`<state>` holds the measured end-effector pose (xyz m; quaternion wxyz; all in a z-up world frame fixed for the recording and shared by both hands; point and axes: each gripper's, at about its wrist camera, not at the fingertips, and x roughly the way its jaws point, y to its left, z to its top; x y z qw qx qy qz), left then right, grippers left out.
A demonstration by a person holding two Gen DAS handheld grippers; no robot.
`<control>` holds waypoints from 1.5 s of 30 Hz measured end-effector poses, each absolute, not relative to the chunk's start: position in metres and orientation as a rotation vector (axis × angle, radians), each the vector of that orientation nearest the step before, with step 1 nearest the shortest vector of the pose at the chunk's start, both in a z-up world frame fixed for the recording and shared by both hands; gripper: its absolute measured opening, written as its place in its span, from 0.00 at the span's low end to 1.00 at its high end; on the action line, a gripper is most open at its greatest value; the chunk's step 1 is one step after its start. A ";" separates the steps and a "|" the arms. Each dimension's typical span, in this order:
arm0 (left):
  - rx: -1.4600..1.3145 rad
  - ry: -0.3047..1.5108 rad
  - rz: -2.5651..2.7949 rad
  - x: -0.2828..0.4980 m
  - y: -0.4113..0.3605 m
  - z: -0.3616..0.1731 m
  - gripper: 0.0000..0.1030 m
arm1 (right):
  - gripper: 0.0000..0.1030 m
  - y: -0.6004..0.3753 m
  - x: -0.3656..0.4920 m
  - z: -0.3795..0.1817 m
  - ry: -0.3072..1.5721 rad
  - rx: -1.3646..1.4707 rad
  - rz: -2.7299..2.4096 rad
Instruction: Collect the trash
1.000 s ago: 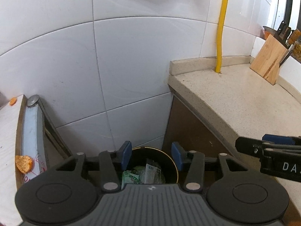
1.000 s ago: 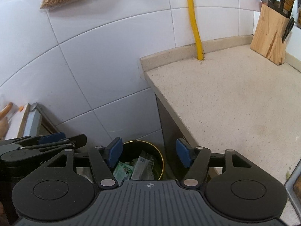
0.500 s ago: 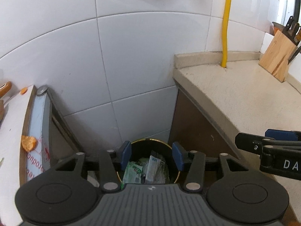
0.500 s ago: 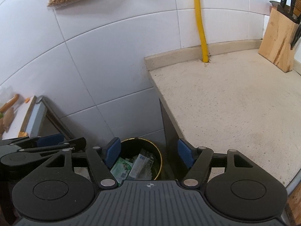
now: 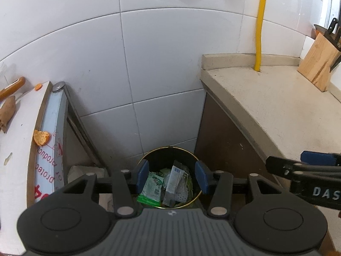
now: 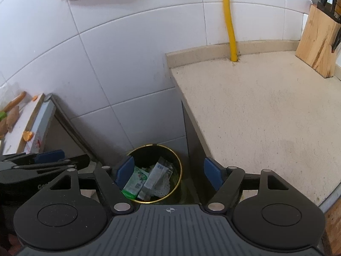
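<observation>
Left gripper [image 5: 172, 177] jaws part-spread, empty; right gripper [image 6: 168, 173] jaws widening, nothing between. Both hang over round black bin [image 6: 178, 168] (gold rim), wedged between speckled stone counter [image 6: 266, 119] edge and glossy tiled wall [image 5: 162, 68]. Crumpled green packet [image 6: 136, 180] and wrappers inside.

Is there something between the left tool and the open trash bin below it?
Nothing visible. The left tool hangs above the trash bin with empty air between its fingers; only wrappers already inside the bin show through the gap.
</observation>
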<state>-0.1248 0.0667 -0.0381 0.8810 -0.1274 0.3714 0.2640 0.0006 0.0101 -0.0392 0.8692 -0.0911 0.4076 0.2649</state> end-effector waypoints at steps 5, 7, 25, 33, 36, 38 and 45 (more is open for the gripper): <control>-0.277 0.776 0.553 -0.128 0.061 -0.039 0.46 | 0.77 0.008 0.001 -0.043 0.865 -0.193 0.555; -0.276 0.776 0.558 -0.129 0.059 -0.039 0.46 | 0.77 0.008 0.000 -0.043 0.867 -0.195 0.558; -0.302 0.777 0.603 -0.139 0.050 -0.040 0.48 | 0.78 0.009 -0.004 -0.045 0.873 -0.222 0.629; -0.311 0.782 0.615 -0.141 0.048 -0.042 0.49 | 0.79 0.008 -0.006 -0.047 0.881 -0.230 0.639; -0.312 0.782 0.618 -0.142 0.046 -0.042 0.49 | 0.79 0.008 -0.006 -0.047 0.883 -0.232 0.638; -0.312 0.783 0.617 -0.142 0.046 -0.042 0.49 | 0.79 0.007 -0.006 -0.048 0.885 -0.235 0.636; -0.314 0.790 0.616 -0.145 0.044 -0.043 0.50 | 0.80 0.006 -0.007 -0.051 0.894 -0.237 0.621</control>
